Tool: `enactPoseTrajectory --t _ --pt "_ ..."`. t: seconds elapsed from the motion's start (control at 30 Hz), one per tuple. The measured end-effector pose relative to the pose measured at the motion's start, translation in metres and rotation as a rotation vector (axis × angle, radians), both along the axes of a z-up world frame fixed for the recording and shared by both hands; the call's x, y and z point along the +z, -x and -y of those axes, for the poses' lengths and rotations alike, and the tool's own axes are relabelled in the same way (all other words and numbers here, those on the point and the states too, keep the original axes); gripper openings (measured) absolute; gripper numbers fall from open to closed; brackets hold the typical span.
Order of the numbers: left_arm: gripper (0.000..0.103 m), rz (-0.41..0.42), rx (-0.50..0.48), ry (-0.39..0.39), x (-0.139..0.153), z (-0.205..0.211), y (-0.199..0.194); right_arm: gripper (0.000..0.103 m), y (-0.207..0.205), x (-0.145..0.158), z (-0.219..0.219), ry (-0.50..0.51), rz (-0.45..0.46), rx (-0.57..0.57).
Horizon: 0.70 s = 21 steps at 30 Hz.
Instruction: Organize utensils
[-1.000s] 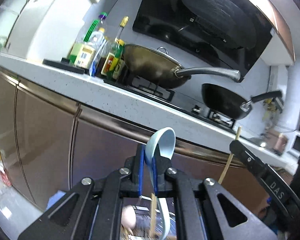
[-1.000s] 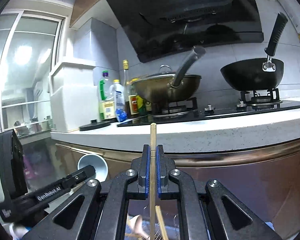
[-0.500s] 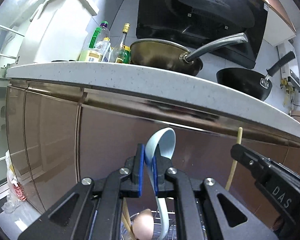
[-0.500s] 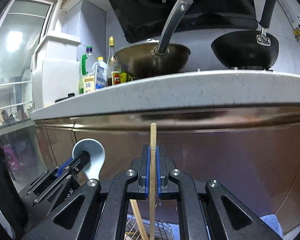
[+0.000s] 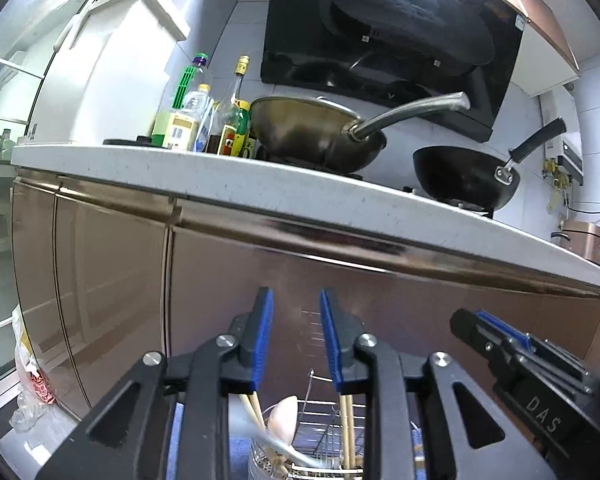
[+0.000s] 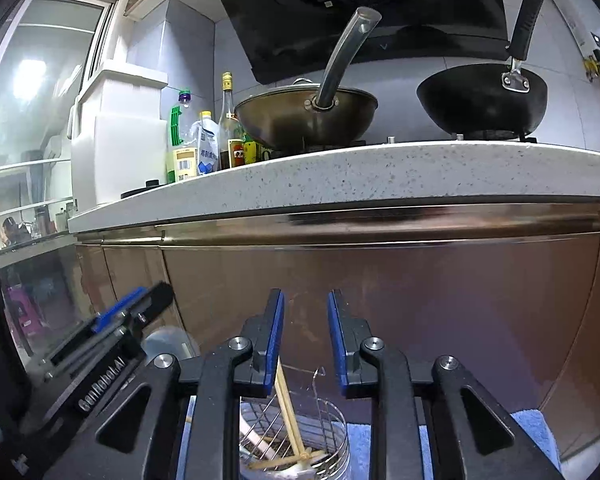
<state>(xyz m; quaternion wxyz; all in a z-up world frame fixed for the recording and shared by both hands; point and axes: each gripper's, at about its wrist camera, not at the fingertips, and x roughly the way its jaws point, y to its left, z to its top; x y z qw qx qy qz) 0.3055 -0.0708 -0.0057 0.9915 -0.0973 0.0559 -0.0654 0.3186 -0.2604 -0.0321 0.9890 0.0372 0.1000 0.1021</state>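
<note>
My left gripper is opening, and nothing sits between its blue pads. My right gripper is opening too, and it holds nothing. A chopstick leans just below its left pad, but I cannot tell if they touch.

Both grippers hang over the wire basket. The utensils are in it now: a pale spoon and thin wooden chopsticks, standing up and leaning on the wires.

I think this step is letting go. To do it well, I would open wide first, then lift straight up and go slowly. That way no stick catches on a pad and tips out.

The brown cupboard doors are close in front, so I should not push forward. The edge of the surface sticks out above me, with two pans on top. My two grippers are side by side, so I must keep them from bumping.
</note>
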Motion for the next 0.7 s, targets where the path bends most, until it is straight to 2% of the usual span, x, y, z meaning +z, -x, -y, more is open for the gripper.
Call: enactPoseTrajectory --t 0.3,0.43,0.5,0.6,0.63,0.7 --pt "0.024 0.003 -0.006 0.0 0.033 -0.022 0.046 0.024 0.049 0.021 0.016 -0.001 -0.005 -0.03" --pt "0.024 -0.029 -0.024 0.023 0.043 -0.037 0.071 0.024 0.074 0.023 0.022 0.003 -0.016 -0.034" --pt "0.025 -0.048 -0.031 0.02 0.047 -0.041 0.085 0.028 0.089 0.021 0.024 0.006 -0.034 -0.03" --pt "0.042 -0.07 -0.024 -0.002 0.049 -0.048 0.112 0.032 0.113 0.017 0.024 0.02 -0.059 -0.025" --pt "0.045 -0.08 -0.021 -0.011 0.048 -0.05 0.119 0.033 0.123 0.016 0.024 0.024 -0.067 -0.025" --pt "0.045 -0.113 -0.018 -0.038 0.044 -0.052 0.136 0.034 0.138 0.012 0.025 0.023 -0.084 -0.021"
